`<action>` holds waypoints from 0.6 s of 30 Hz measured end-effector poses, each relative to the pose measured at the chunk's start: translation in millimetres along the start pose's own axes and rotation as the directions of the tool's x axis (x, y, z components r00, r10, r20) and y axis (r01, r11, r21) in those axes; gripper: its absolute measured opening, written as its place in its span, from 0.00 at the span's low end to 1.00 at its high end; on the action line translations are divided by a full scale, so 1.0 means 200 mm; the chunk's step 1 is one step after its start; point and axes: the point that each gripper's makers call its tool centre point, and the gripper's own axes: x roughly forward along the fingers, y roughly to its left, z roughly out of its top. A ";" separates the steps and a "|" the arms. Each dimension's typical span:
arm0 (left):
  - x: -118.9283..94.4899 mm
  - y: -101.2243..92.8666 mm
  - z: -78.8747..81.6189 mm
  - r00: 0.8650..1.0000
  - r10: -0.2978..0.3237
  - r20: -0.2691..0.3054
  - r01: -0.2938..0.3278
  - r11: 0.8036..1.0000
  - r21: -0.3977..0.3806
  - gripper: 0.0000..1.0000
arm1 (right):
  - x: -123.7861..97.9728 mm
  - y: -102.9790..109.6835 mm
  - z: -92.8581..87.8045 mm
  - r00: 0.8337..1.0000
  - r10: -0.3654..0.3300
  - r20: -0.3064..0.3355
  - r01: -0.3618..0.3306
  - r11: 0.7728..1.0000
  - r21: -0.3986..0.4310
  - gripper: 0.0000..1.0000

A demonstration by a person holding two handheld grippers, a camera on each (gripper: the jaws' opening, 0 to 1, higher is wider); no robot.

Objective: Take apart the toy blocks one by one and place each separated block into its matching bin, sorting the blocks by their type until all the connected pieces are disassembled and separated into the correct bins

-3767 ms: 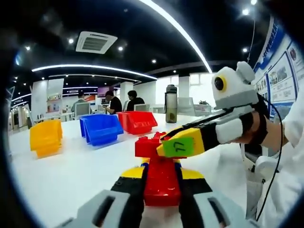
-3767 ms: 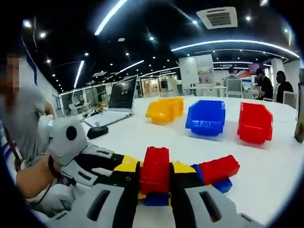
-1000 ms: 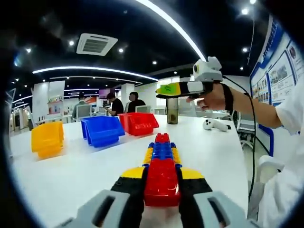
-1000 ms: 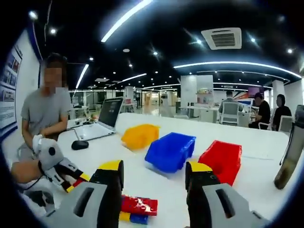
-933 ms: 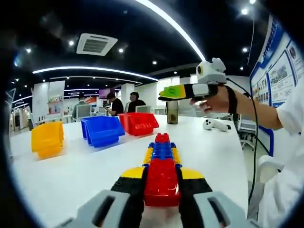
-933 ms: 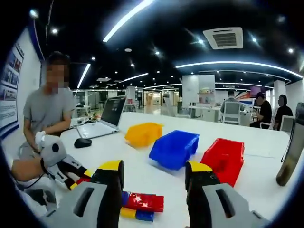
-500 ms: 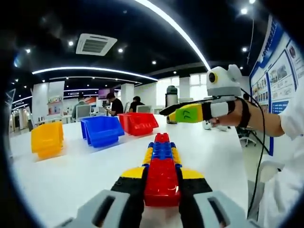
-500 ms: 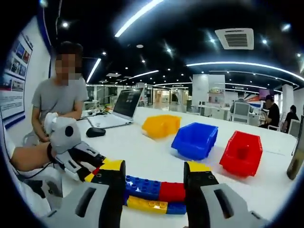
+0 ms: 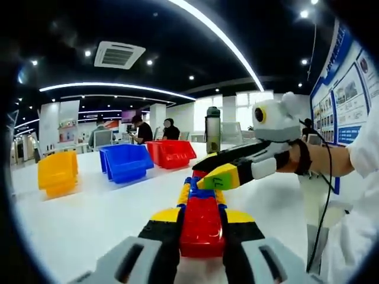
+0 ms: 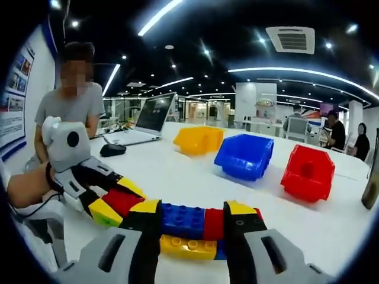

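A chain of toy blocks [image 9: 201, 192] lies on the white table [image 9: 89, 219], running away from me in red, blue and yellow. My left gripper [image 9: 201, 216] is shut on the near red block [image 9: 201, 228]. My right gripper [image 9: 208, 171] reaches in from the right over the chain's far end. In the right gripper view, my right gripper [image 10: 192, 208] stands open with one jaw on each side of the blue block [image 10: 182, 220] and a red block [image 10: 212, 223], above a yellow block [image 10: 180, 247]. The left gripper [image 10: 117, 200] holds the chain's red end [image 10: 121, 201].
Yellow bin [image 9: 57, 171], blue bin [image 9: 126, 161] and red bin [image 9: 172, 152] stand in a row at the back left. A bottle [image 9: 213, 129] stands behind them. A laptop [image 10: 151, 121], a mouse [image 10: 111, 149] and a seated person [image 10: 71, 100] are at the table's far side.
My right gripper, open throughout, came down from above the bins and closed in on the far end of the chain. The left gripper kept hold of the red block.
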 end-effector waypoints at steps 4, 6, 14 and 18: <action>0.00 -0.01 0.00 1.000 -0.006 -0.001 0.006 1.000 -0.026 0.27 | -0.01 -0.01 0.01 1.000 -0.024 -0.005 0.024 1.000 0.003 0.38; 0.00 -0.01 0.00 1.000 -0.005 -0.002 0.005 0.999 -0.038 0.27 | -0.01 -0.01 0.01 1.000 -0.024 -0.009 0.024 1.000 0.003 0.38; -0.01 -0.01 0.01 1.000 -0.019 -0.015 0.015 0.978 -0.208 0.27 | -0.03 0.00 0.01 1.000 -0.020 -0.001 0.020 1.000 -0.002 0.36; -0.03 0.04 0.05 0.999 -0.033 0.033 0.041 0.953 -0.299 0.27 | -0.04 0.01 0.01 1.000 -0.024 -0.004 0.024 1.000 -0.001 0.35</action>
